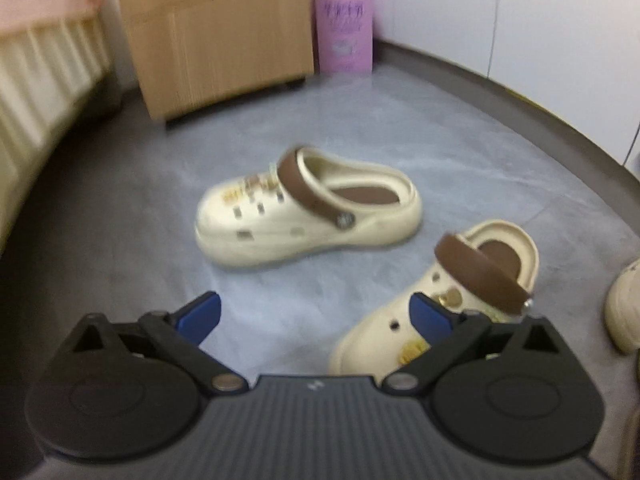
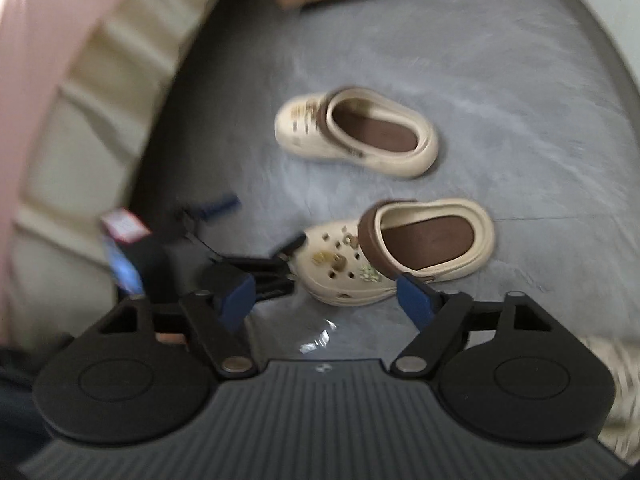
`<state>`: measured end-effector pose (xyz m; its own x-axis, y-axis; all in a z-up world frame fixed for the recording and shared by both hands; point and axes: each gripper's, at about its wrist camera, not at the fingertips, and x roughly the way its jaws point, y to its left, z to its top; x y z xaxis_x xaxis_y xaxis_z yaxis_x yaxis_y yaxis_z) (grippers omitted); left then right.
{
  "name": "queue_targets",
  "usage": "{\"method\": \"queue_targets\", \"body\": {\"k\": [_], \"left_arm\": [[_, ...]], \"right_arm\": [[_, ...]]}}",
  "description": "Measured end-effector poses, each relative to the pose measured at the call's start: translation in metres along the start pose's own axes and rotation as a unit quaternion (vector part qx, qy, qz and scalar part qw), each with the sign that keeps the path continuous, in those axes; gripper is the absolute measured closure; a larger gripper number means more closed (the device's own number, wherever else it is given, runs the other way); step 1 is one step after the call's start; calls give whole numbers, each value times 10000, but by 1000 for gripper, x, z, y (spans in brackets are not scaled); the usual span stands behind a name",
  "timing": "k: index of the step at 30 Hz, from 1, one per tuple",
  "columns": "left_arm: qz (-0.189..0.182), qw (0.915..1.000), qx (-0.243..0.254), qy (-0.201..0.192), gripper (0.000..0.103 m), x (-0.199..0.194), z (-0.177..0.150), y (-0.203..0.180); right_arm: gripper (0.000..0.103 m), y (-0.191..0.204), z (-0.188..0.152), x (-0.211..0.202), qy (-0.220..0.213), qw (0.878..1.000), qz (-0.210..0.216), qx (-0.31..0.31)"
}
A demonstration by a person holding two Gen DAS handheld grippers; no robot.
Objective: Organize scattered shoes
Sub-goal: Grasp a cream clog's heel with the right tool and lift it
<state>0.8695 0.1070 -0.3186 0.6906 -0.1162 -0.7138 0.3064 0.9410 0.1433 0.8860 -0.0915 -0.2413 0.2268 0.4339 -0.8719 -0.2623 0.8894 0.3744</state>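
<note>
Two cream clogs with brown heel straps and charms lie on the grey floor. The far clog (image 1: 308, 216) (image 2: 356, 132) stands upright with its toe to the left. The near clog (image 1: 440, 300) (image 2: 400, 248) lies just beyond both grippers. My left gripper (image 1: 316, 312) is open with nothing between its blue pads; its right finger (image 1: 430, 314) overlaps the near clog's toe. In the right wrist view the left gripper (image 2: 260, 222) sits blurred beside that toe. My right gripper (image 2: 326, 300) is open and empty, hovering just short of the near clog.
A third cream shoe (image 1: 624, 304) shows at the right edge. A cardboard box (image 1: 216, 36) and a pink bag (image 1: 344, 28) stand at the back by the white wall (image 1: 540, 20). A cream slatted bed side (image 1: 48, 76) with pink bedding runs along the left.
</note>
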Motion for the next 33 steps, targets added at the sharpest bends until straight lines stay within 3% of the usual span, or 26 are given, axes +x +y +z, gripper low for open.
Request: {"method": "queue_targets", "body": {"k": [4,6,9,11,12,13,19,21,24,25,33], "left_arm": [[-66,9993,-347,105,1,2,0,11],[-69,9967,-748,303,1,6,-3,22],[39,9932,-957,659,1,16,-8,31],[15,9900,-1147,815,1,22,-12,37],[-27,9874,-1308,895,1,24,-15,41],[-41,9853,-1412,960,1,26,-17,45],[-55,9779,-1719,1191,1,31,-26,56],[-87,9756,-1806,1245,1,33,-28,57],[-140,9732,-1897,1293,1,35,-29,58],[-162,9725,-1923,1303,1,35,-29,58],[-245,9731,-1875,1312,1,34,-27,50]], "right_arm": [[31,-26,7,47,-64,9997,1,222],[33,-35,8,67,63,9990,50,441],[35,-41,10,87,162,9982,123,569],[50,-41,12,96,188,9981,171,567],[63,-41,13,101,201,9980,195,566],[64,-41,14,105,214,9979,219,565],[62,-42,19,133,292,9974,364,558],[62,-59,21,144,486,9912,813,930],[65,-77,21,150,593,9820,1213,1320],[71,-78,20,149,581,9814,1271,1318],[81,-71,8,119,518,9906,1092,640]]}}
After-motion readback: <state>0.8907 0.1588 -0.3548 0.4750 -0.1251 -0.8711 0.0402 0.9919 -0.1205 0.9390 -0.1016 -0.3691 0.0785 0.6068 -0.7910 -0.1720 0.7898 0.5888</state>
